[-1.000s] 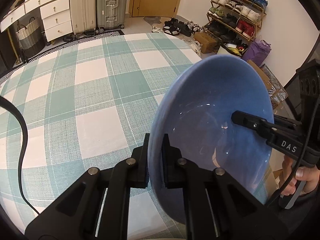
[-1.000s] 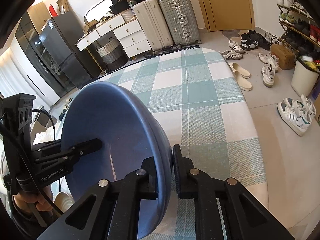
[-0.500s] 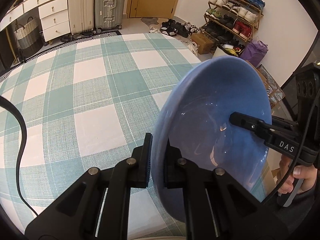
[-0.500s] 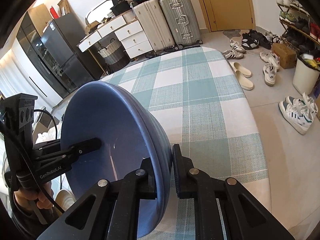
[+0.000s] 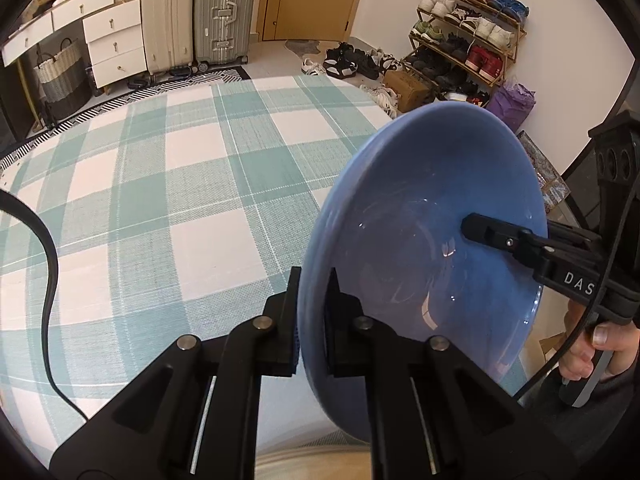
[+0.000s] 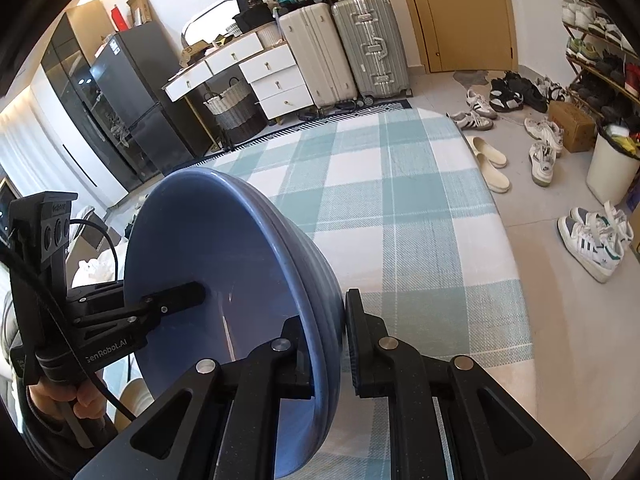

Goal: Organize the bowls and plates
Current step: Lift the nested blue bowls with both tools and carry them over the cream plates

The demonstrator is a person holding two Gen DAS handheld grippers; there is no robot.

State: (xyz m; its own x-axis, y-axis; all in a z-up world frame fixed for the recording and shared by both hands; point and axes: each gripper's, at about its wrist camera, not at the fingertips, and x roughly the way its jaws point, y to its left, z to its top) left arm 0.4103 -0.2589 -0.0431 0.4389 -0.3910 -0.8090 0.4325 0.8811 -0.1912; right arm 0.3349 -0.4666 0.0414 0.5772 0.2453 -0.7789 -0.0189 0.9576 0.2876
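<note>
Both tongs are clamped on opposite rims of one blue bowl point(image 5: 424, 240): left tongs point(image 5: 312, 316) on its left rim, right tongs point(image 6: 326, 344) on its right. Held between them, it hangs above the near edge of the checked surface point(image 5: 160, 200), which lies ahead and below.

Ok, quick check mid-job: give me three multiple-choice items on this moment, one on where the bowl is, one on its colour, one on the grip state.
1. Where is the bowl?
A. Flat on the tablecloth
B. Held up between both grippers, over the table's near edge
C. On the shoe rack

2. What colour is the bowl?
A. Blue
B. White
C. Green

3. How is the bowl gripped?
A. Left gripper only
B. Neither; both open
C. Left gripper and right gripper each shut on the rim, at opposite sides

Answers: 1 B, it stands tilted clear of the checked tablecloth. 2 A, both views show blue glaze. 3 C, each view shows both grippers' fingers astride the rim.
</note>
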